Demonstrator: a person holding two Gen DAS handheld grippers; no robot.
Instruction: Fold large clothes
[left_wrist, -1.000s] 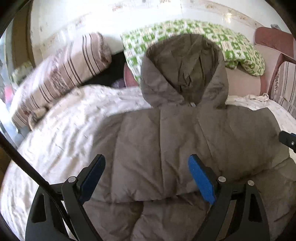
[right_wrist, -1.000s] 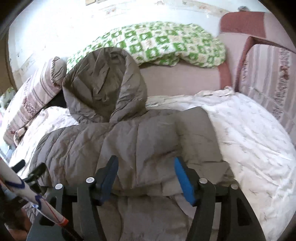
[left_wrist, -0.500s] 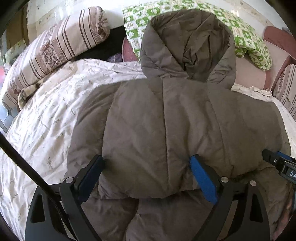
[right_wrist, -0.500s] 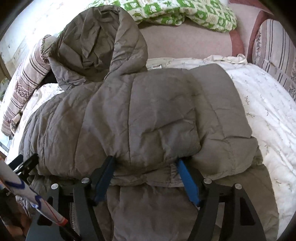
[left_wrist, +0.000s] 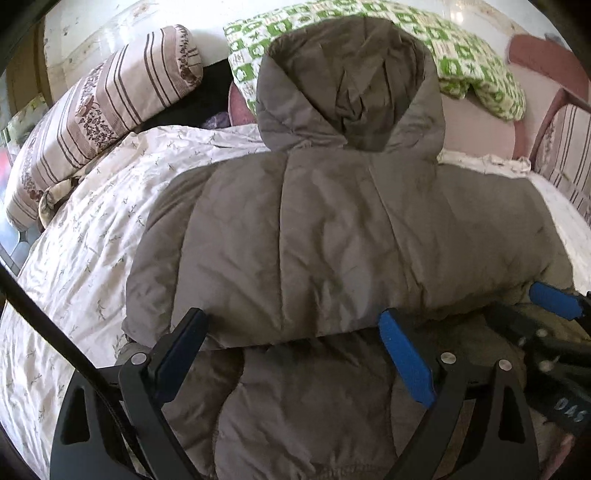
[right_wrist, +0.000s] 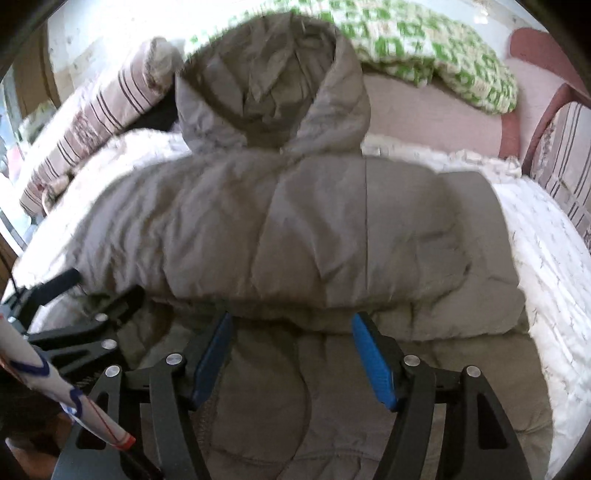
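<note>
Both wide-open, empty grippers (left_wrist: 291, 332) (right_wrist: 291, 328) nearer the folded jacket (left_wrist: 332, 236) edge than before, striped pillow (left_wrist: 99, 110) beyond.

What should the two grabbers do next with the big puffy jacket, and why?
Probably close on the jacket's folded edge. The left gripper and right gripper both stand open right at that thick edge, nothing pinched yet, and the hood lies unfolded toward the green patterned blanket. A grip would let the next fold begin.

Bright daylight, right view motion-blurred
</note>
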